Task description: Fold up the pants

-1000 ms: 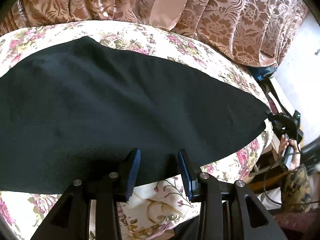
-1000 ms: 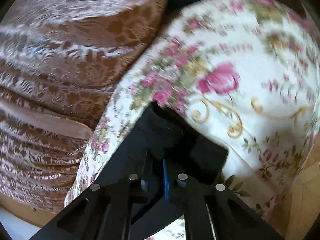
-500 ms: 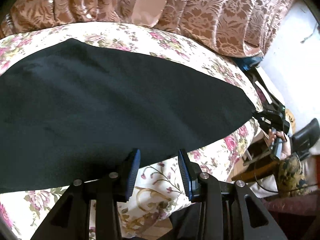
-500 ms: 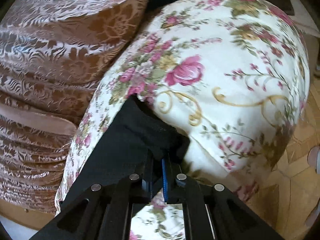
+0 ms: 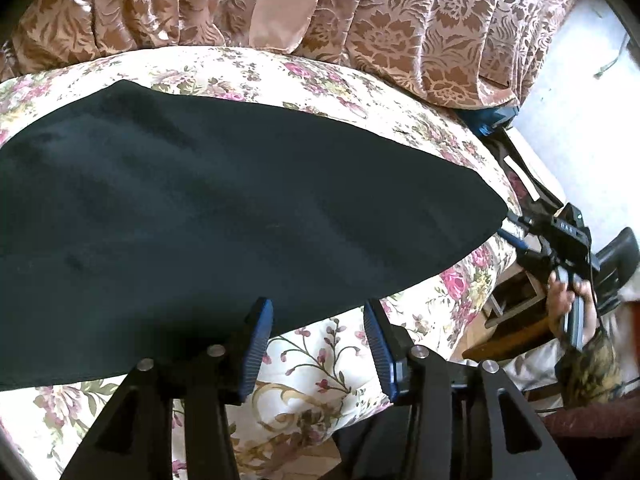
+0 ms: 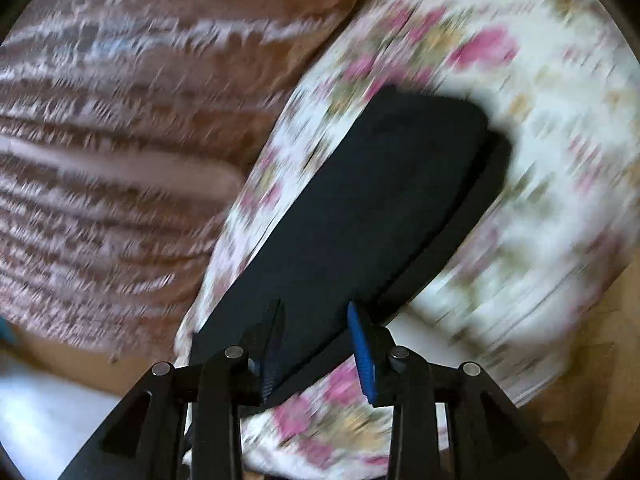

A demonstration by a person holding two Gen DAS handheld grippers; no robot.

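Note:
Black pants (image 5: 224,216) lie flat and stretched across a floral bedsheet (image 5: 320,80). My left gripper (image 5: 316,308) hovers at their near edge, its jaws opening, with only sheet showing between the fingers. In the blurred right wrist view the pants (image 6: 360,208) run away from my right gripper (image 6: 315,306). Its jaws are opening, the pants' near end lies between the blue pads, and the pads do not press on it. The left wrist view shows the right gripper (image 5: 516,236) at the pants' right tip, held by a hand (image 5: 568,300).
Brown patterned curtain fabric (image 5: 400,20) hangs along the far side of the bed. The bed's right edge drops to a wooden floor (image 6: 592,380) and a pale floor (image 5: 580,100). A dark stand or frame (image 5: 528,184) sits by that corner.
The right gripper was shut on the pants' end; its jaws have parted and it has drawn back, leaving the pants flat. The left jaws have widened a little.

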